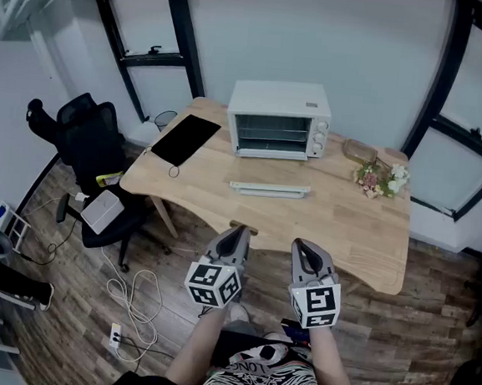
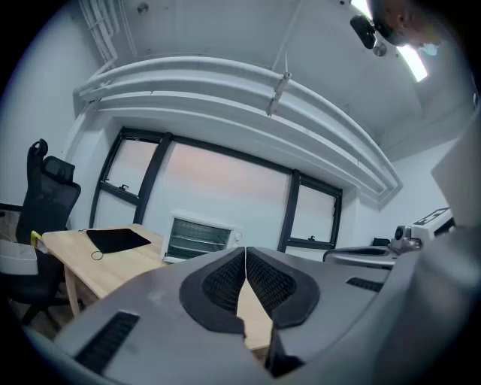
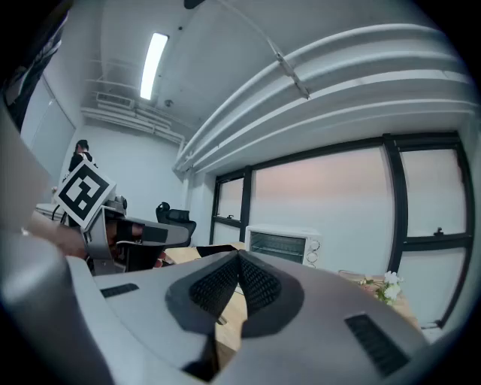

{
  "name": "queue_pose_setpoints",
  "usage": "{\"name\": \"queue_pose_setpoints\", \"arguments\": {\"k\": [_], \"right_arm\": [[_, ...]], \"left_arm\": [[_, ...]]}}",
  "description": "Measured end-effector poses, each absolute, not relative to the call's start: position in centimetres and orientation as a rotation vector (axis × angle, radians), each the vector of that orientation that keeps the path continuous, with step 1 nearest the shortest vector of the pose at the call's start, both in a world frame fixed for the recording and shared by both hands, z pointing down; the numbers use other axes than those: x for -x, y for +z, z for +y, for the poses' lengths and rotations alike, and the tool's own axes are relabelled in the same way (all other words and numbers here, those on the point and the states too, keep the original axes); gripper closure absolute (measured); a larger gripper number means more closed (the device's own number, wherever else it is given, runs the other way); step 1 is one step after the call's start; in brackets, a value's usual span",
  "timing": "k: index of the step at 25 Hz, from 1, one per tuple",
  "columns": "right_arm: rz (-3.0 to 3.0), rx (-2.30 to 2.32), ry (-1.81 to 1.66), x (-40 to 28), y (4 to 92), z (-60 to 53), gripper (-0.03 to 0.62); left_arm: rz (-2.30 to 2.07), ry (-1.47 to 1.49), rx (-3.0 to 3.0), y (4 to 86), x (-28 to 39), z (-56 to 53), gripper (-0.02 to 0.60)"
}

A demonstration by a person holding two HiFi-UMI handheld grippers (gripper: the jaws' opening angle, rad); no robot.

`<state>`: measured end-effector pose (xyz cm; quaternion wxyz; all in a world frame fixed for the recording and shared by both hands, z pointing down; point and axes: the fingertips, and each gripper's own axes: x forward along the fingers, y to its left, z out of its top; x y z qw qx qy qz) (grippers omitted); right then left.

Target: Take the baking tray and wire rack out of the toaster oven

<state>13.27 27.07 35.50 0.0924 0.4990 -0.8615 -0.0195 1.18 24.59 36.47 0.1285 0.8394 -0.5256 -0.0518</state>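
Note:
The white toaster oven (image 1: 278, 119) stands at the far side of the wooden table (image 1: 331, 220), with wire bars (image 1: 269, 135) showing in its dark front opening. A pale, flat, tray-like piece (image 1: 270, 189) lies on the table in front of it. Both grippers hover before the table's near edge, well short of the oven. My left gripper (image 1: 236, 233) is shut with nothing in it, and so is my right gripper (image 1: 301, 247). The oven (image 2: 197, 237) shows beyond the closed left gripper (image 2: 246, 252), and again as the oven (image 3: 282, 244) past the closed right gripper (image 3: 239, 257).
A black flat pad (image 1: 185, 138) lies at the table's left corner. Flowers (image 1: 380, 181) and a shallow wooden dish (image 1: 359, 150) sit right of the oven. A black office chair (image 1: 90, 145) stands left of the table, with cables (image 1: 135, 300) on the floor.

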Motion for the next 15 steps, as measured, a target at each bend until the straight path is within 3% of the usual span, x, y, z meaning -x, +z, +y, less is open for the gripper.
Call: {"name": "queue_pose_setpoints", "arguments": {"k": [12,15], "right_arm": [[-2.559,-1.493,-0.021,-14.0,36.4,27.0,0.594],[-2.560,-1.502,-0.016,-14.1,36.5,27.0,0.594]], "left_arm": [[-1.496,-0.187,-2.413,37.0,-0.7,24.7,0.559],[-1.456,-0.225,-2.373,37.2,-0.6,24.7,0.471]]}}
